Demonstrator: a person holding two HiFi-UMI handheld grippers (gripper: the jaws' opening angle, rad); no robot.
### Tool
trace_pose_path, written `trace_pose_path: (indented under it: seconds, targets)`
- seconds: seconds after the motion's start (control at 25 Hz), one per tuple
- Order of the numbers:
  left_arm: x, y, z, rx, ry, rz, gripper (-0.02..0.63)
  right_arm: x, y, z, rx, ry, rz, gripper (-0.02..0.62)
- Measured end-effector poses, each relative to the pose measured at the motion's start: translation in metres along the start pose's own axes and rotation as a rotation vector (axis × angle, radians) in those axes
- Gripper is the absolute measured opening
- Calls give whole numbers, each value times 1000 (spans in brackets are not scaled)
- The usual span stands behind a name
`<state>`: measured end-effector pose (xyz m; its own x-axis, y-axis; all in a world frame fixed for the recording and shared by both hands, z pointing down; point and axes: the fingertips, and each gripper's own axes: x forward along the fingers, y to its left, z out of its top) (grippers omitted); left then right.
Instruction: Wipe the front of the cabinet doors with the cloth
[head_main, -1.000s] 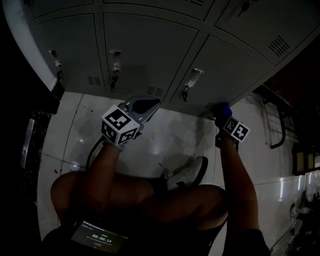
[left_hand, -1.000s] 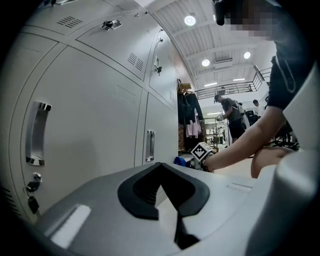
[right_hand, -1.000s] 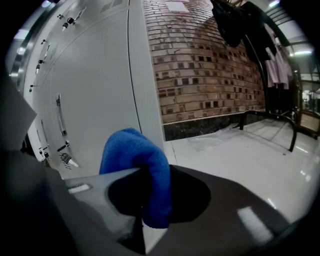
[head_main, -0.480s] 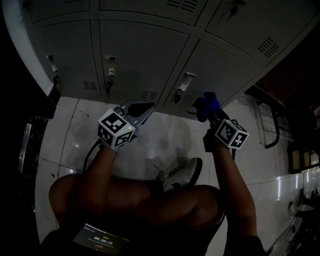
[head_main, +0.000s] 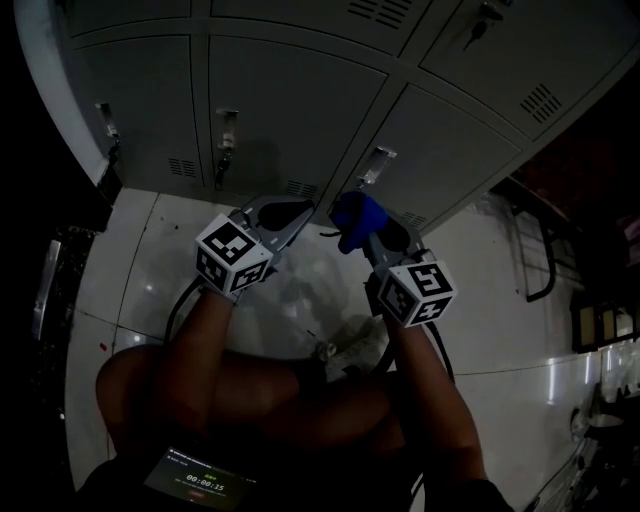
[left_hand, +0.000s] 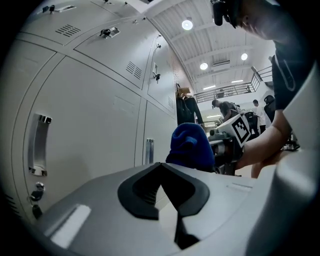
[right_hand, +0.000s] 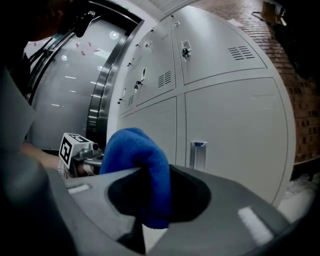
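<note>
Risk first, head view: cloth (head_main: 358, 218) is a bunched blue wad in the right gripper (head_main: 368, 232), down by the bottom row of cabinet doors (head_main: 290, 110), right beside a door handle (head_main: 376, 163). Can't tell if it touches the door yet. My guess is a sideways stroke snags the wad on that handle or the key under it and drags it out of the grip. The wad points from the gripper toward the door, long axis roughly in line with the jaws. The left gripper (head_main: 283, 215) hangs just beside it over the floor (head_main: 300, 280), so the two could knock together on a leftward pass. Left gripper view: its jaws are pressed together with nothing between them, so it's idle. The cloth shows beyond them as a rounded lump standing upright, near the door face. Right gripper view: jaws are clamped on the cloth mid-length, with the bulk sticking out past the tips and bulging left, and a short tail hanging below. The wad stands well proud of the tips, which is good, but it's narrow, so I'd expect thin coverage per pass. Press too hard and it likely folds over, letting hard jaw tips scrape the paint.
</note>
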<state>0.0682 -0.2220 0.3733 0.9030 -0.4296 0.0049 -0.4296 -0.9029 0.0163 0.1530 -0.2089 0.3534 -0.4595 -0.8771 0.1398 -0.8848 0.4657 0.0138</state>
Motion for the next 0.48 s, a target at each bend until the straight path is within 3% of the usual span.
trace_pose_path:
  seconds: [0.28,0.48]
  targets:
    - [-1,-1,-6,6,26,2,6,-1,10,-8,96,-34,63,75]
    - [0,-3,-5,13,25,5,6,4,18,-14,90,-30,108,75]
